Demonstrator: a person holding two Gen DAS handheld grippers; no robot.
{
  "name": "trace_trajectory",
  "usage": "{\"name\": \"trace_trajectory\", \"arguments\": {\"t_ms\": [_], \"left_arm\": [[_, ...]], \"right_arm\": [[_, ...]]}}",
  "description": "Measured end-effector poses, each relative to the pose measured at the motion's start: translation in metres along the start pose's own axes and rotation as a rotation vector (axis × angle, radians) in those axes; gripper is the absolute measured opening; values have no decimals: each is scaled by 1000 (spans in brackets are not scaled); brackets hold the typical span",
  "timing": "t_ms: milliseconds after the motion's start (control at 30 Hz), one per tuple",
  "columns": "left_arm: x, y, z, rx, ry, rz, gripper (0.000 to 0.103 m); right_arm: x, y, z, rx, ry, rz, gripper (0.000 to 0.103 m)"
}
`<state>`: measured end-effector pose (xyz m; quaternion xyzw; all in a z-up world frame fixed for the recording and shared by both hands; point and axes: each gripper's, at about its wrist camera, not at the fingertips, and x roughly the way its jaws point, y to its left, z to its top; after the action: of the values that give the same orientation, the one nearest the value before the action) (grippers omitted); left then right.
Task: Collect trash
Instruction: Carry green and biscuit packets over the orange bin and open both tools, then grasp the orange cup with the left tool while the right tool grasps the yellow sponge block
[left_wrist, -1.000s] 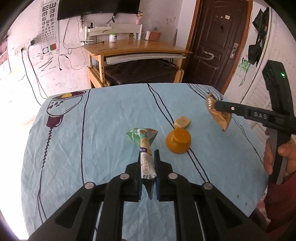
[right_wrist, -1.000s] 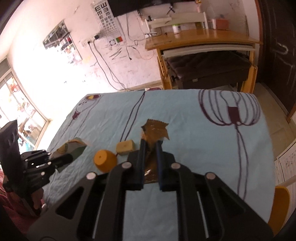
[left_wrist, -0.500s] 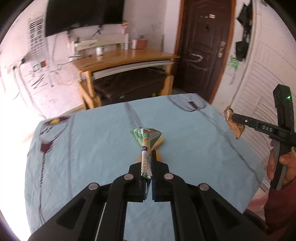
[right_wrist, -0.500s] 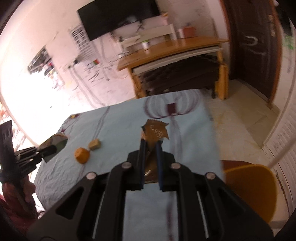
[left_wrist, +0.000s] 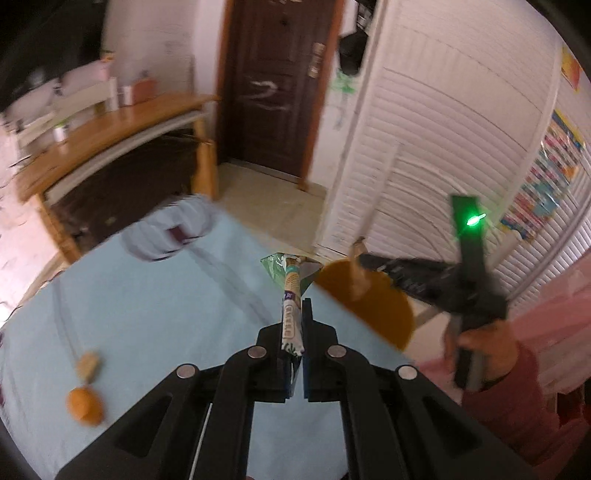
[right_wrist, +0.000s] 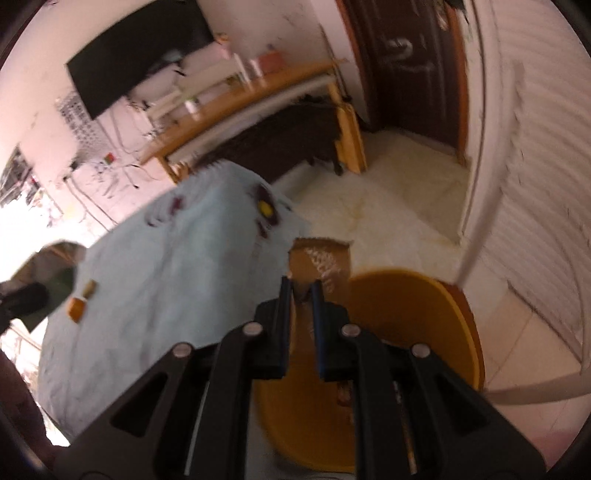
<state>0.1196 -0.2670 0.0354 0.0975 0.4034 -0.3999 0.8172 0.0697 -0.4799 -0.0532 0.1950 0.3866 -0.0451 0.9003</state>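
Table (left_wrist: 155, 295) under a pale blue cloth fills the left wrist view from nine to six o'clock, bearing two scraps: a tan block (left_wrist: 88, 364) and an orange cup (left_wrist: 84, 406) at eight o'clock, just beside each other. At centre the left gripper (left_wrist: 293, 314) is clamped on one green-and-white wrapper (left_wrist: 290, 295). Toward three o'clock, the right gripper (left_wrist: 360, 258) pinches one brown wrapper (right_wrist: 319, 267) over the orange bin (right_wrist: 406, 332), a hand (left_wrist: 484, 350) holding its handle. Both views are blurred.
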Motion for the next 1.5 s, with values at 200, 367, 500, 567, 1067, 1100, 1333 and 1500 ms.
{"name": "trace_trajectory", "arguments": {"t_ms": [200,367,500,567,1067,1100,1333,1500], "left_arm": [[60,-37,14,21,102,-47,0],[98,-53,21,19,143,-56,0],[115,-59,24,-3,189,-69,8],[120,-60,23,-2,196,-71,19],[64,-2,12,-143,41,-18,81],[56,6,10,-159,25,-5,81],[-8,70,-16,-237,-109,169,85],[-46,131,-43,-325,-148,312,87]], "right_arm": [[24,-34,-15,56,71,-10,11],[15,-60,-21,102,51,-24,11],[9,-77,-24,137,38,-39,11],[5,-84,-27,152,32,-45,11],[-9,-26,-8,24,-22,-80,48],[-8,-18,-6,11,-21,-72,48],[-6,45,10,-96,-33,-3,69],[3,101,15,-183,-27,86,83]]}}
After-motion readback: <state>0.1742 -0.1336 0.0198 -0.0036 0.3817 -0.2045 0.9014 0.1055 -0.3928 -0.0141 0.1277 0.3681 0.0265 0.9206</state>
